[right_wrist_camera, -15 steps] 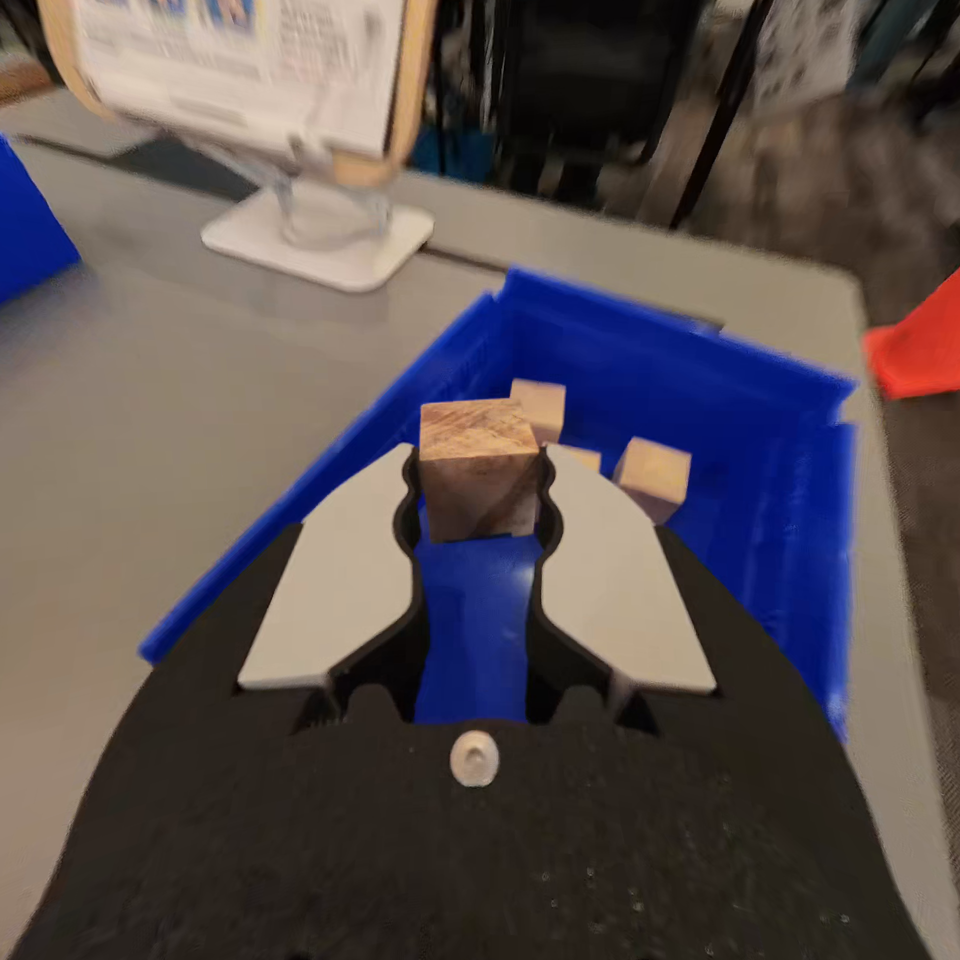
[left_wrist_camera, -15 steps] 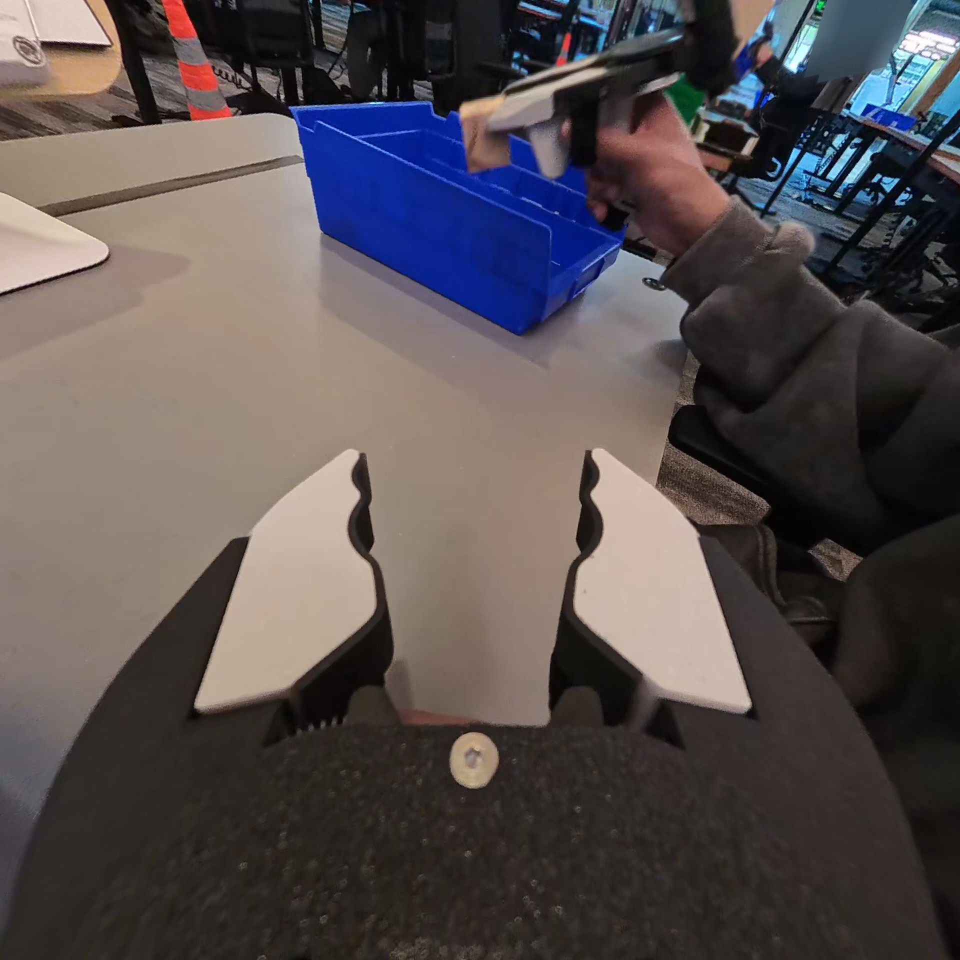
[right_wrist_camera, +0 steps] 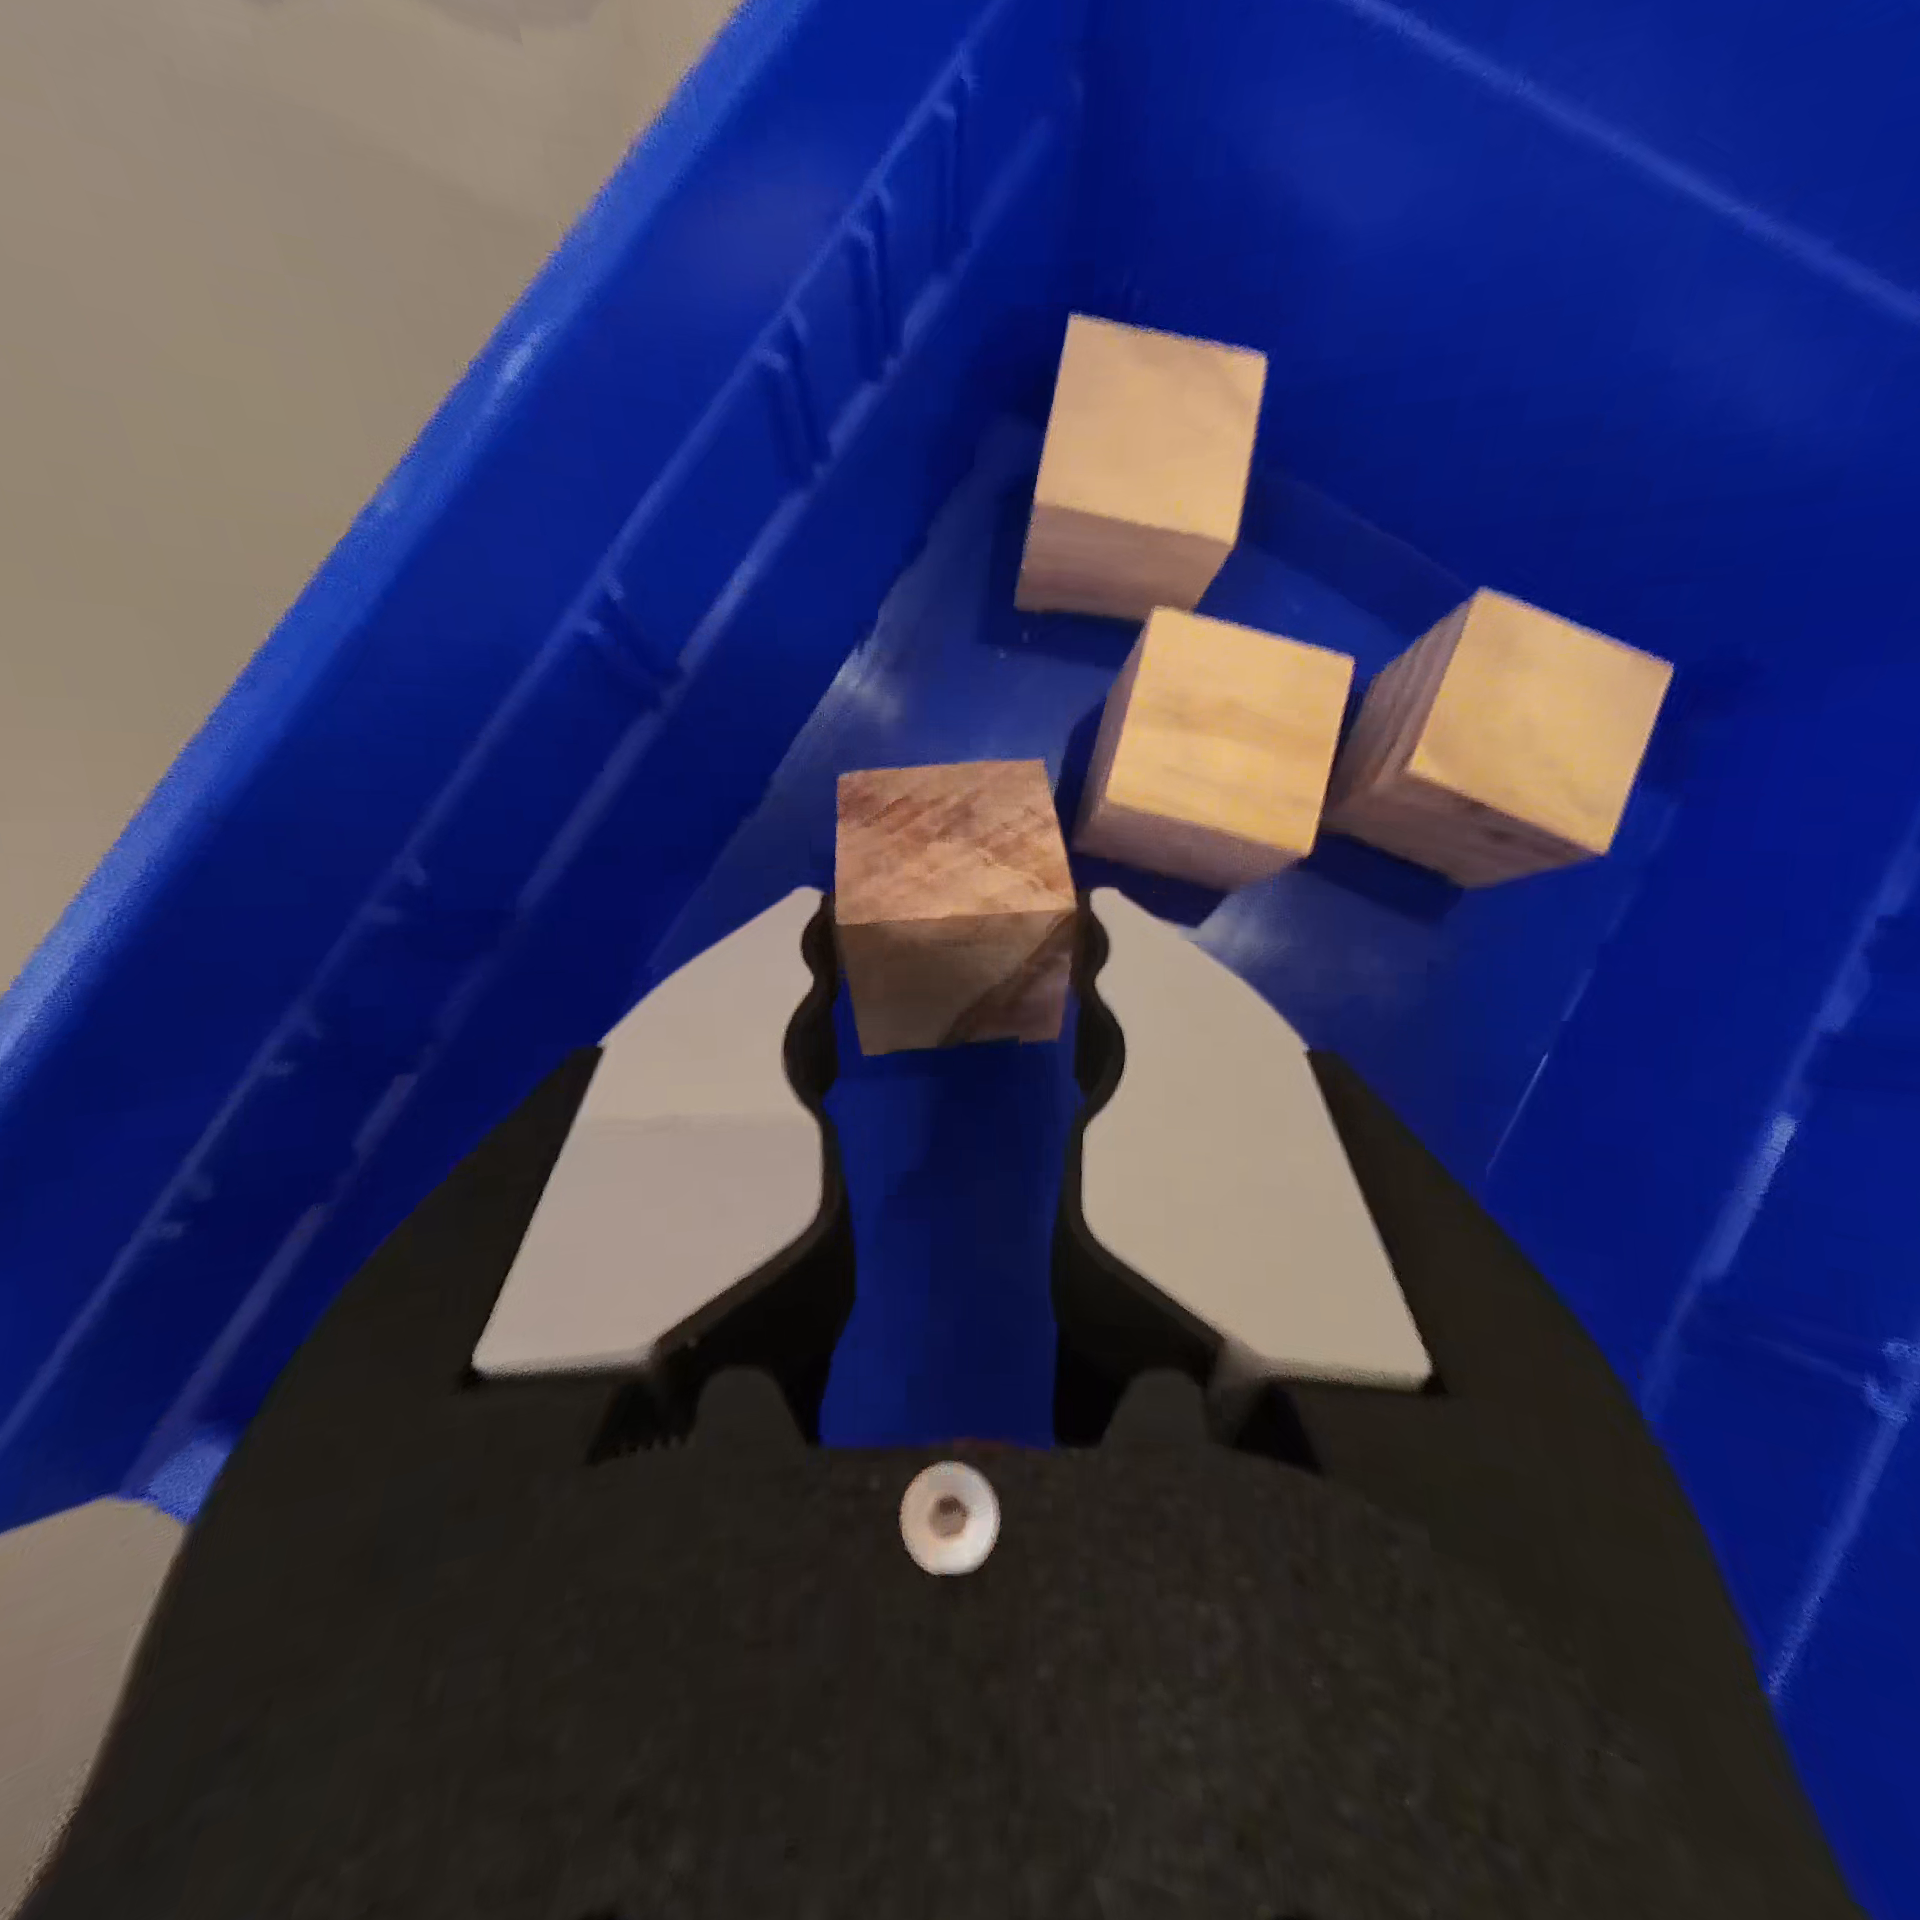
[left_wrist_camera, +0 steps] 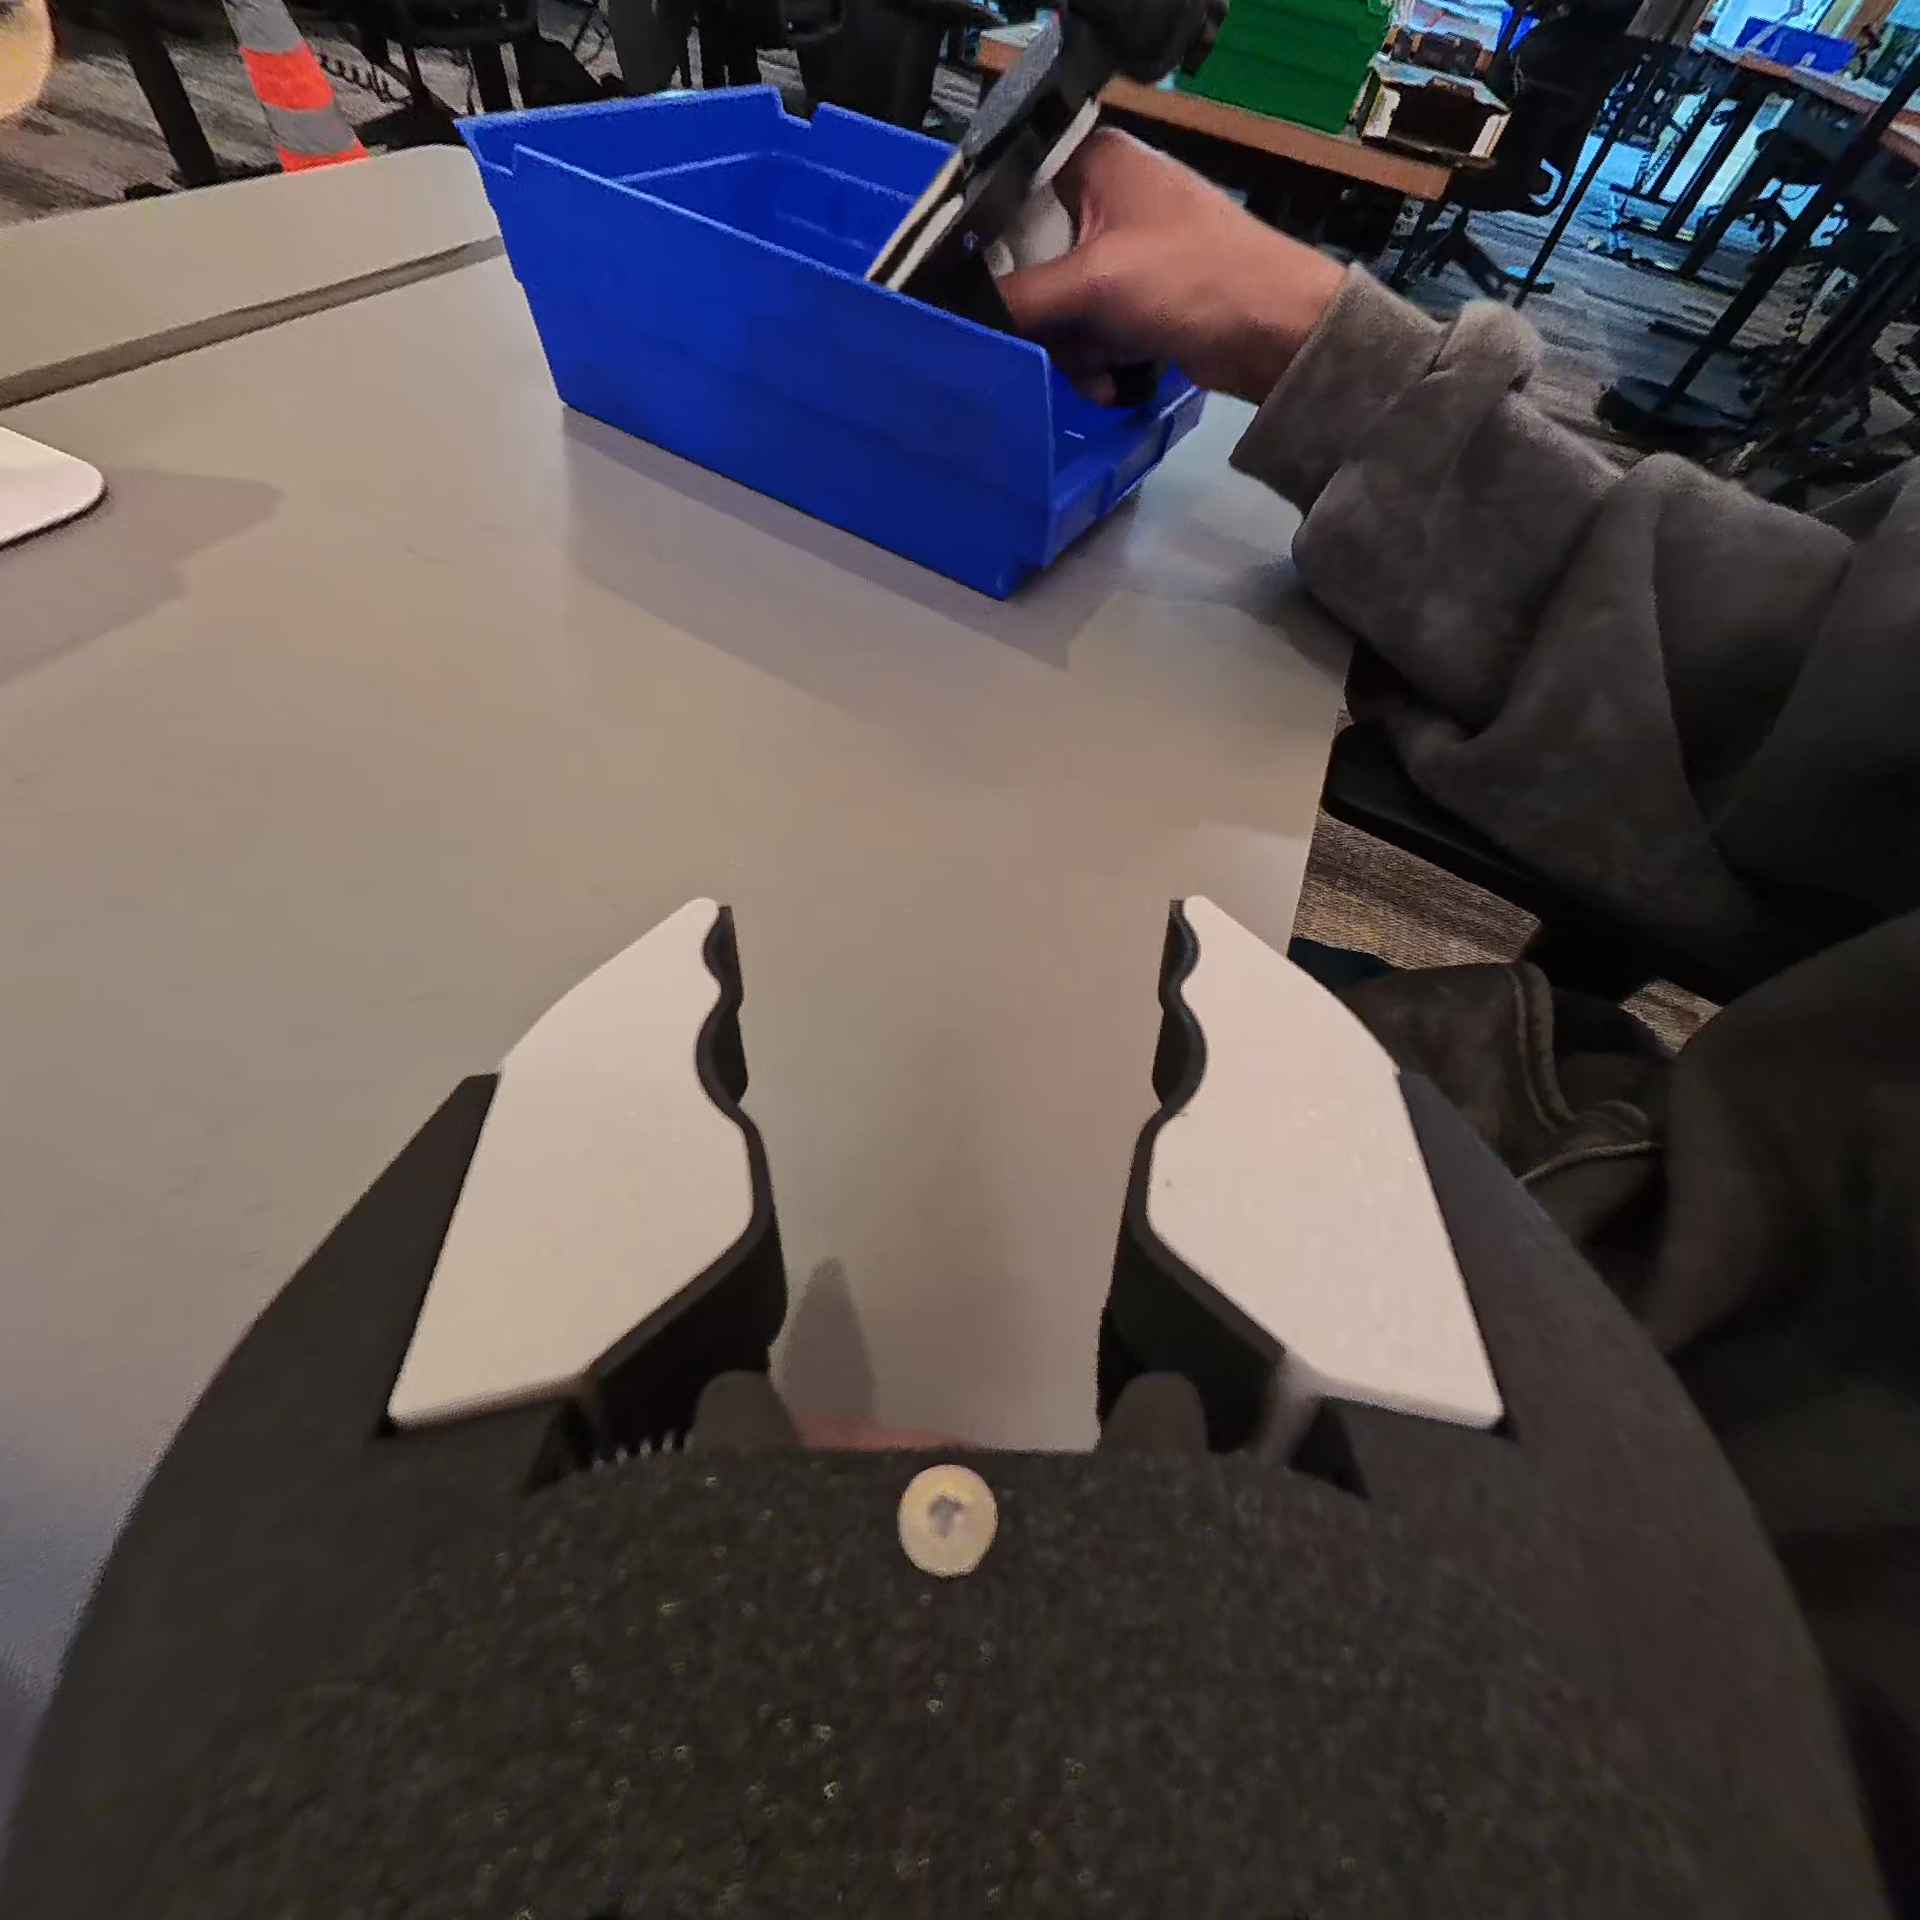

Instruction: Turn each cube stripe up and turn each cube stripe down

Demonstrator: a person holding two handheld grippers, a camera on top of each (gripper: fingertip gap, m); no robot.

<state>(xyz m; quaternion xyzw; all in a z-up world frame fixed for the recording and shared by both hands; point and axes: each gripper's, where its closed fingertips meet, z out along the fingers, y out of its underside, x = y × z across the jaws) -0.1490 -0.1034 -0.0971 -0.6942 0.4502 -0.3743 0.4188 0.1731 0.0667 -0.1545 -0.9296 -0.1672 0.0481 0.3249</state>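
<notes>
The right tongs (right_wrist_camera: 954, 925) pinch a small wooden cube (right_wrist_camera: 954, 902) by two opposite flat faces above the blue bin (right_wrist_camera: 623, 644), likely light, rigid and fairly grippy, while the left tongs (left_wrist_camera: 951, 1023) hover spread over the table (left_wrist_camera: 416, 727).

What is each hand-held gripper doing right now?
Left hand-held gripper: open, empty, over the grey table.
Right hand-held gripper: closed on a wooden cube, inside the blue bin.

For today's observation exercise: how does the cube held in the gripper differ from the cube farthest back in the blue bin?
The held cube is gripped above the bin floor by the right gripper; the far cube rests on it. The held cube shows dark streaky grain; the far cube looks pale and plain. Both are wooden cubes.
</notes>
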